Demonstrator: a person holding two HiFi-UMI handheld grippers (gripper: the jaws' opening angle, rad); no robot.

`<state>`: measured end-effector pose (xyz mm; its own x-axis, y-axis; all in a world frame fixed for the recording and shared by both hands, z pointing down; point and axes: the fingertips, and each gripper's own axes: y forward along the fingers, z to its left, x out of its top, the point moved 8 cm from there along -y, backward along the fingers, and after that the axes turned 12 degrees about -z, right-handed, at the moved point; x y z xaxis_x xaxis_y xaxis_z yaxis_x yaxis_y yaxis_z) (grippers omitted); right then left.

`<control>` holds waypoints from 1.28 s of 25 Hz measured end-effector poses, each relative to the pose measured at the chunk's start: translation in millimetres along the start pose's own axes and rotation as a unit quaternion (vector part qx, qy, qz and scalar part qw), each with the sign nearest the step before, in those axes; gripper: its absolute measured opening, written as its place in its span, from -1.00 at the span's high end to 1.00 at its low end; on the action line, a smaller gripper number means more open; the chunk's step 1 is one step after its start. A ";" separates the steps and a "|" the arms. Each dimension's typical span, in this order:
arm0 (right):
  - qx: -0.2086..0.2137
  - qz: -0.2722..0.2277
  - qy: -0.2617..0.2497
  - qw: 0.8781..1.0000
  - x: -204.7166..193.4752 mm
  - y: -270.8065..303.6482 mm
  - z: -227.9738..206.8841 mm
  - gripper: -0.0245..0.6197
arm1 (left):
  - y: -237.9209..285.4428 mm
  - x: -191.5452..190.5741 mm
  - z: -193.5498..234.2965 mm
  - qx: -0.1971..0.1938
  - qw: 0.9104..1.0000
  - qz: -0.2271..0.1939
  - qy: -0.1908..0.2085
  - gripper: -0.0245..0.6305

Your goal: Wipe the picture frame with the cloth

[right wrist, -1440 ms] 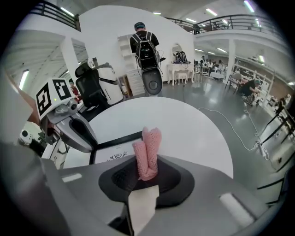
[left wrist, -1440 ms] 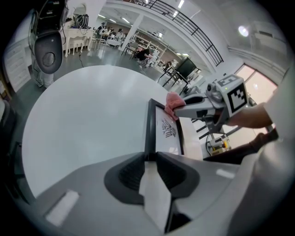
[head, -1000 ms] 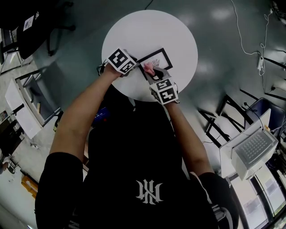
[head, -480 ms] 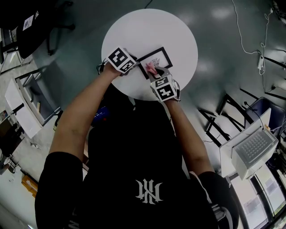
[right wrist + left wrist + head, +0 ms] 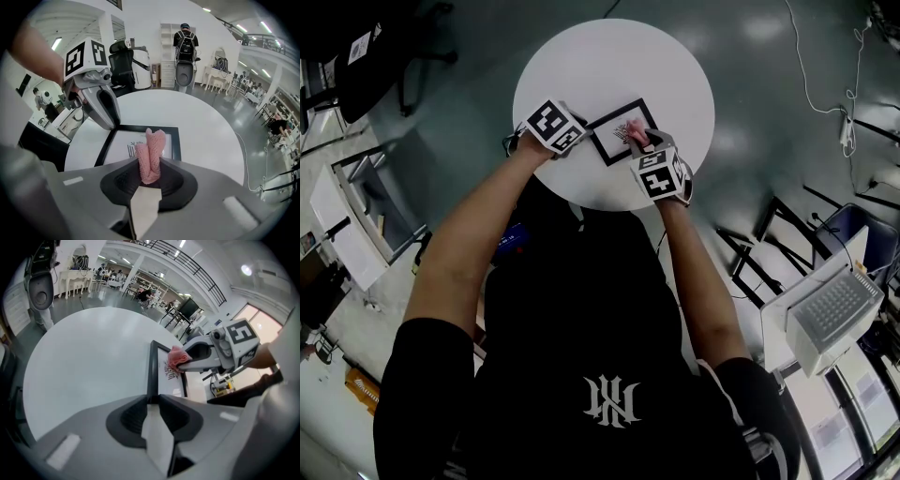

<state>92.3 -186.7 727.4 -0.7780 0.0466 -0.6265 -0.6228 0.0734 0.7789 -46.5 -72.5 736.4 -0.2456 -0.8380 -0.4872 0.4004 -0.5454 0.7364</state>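
Head view: a round white surface (image 5: 609, 66) is being looked down on from above. A black picture frame (image 5: 617, 131) is lying flat on it, toward the near edge and turned at an angle to the person. A white sheet with a small dark line drawing is showing inside the frame.

The left gripper (image 5: 579, 134) is being held at the frame's left end. In the left gripper view its jaws are being pressed together on the frame's black border, which is running straight out from between them. The frame is being pinned there against the surface.

The right gripper (image 5: 639, 145) is being held over the frame's near right part. In the right gripper view its jaws are being closed on a pink mesh cloth (image 5: 151, 152), which is folded into a bunch and is sticking up out of them. The cloth's free end is being held over the drawing, near the frame's right border. In the left gripper view the cloth is being pressed against the white sheet just inside that border. Whether it is also touching the border itself cannot be told.

The two grippers are facing each other across the frame, each one showing in the other's view.

Background: in the right gripper view a person with a backpack (image 5: 186, 35) is standing beyond the surface. In the head view a white cable (image 5: 811, 84) is lying on the grey floor to the right.
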 end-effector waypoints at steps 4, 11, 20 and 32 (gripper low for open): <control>-0.022 0.003 -0.026 0.999 -0.2 -1.9 -8.4 0.67 | 0.9 -0.2 -0.8 0.001 1.000 0.000 -0.001 0.68; -0.058 -0.018 -0.007 0.998 -2.1 -9.7 -24.3 0.67 | 0.7 -0.3 0.6 0.000 1.000 0.000 0.002 0.67; -0.041 -0.117 0.130 0.984 2.7 -32.8 -31.9 0.68 | -0.1 -1.4 0.8 0.000 1.000 -0.002 0.003 0.68; 0.164 -0.069 0.052 0.983 8.1 -2.1 74.8 0.68 | -0.3 0.2 2.3 -0.004 1.000 0.000 0.001 0.67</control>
<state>93.5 -112.0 718.6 -0.7028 -0.0877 -0.7060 -0.6766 0.3891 0.6252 -48.7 -72.5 737.3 -0.2443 -0.8377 -0.4884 0.4080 -0.5457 0.7320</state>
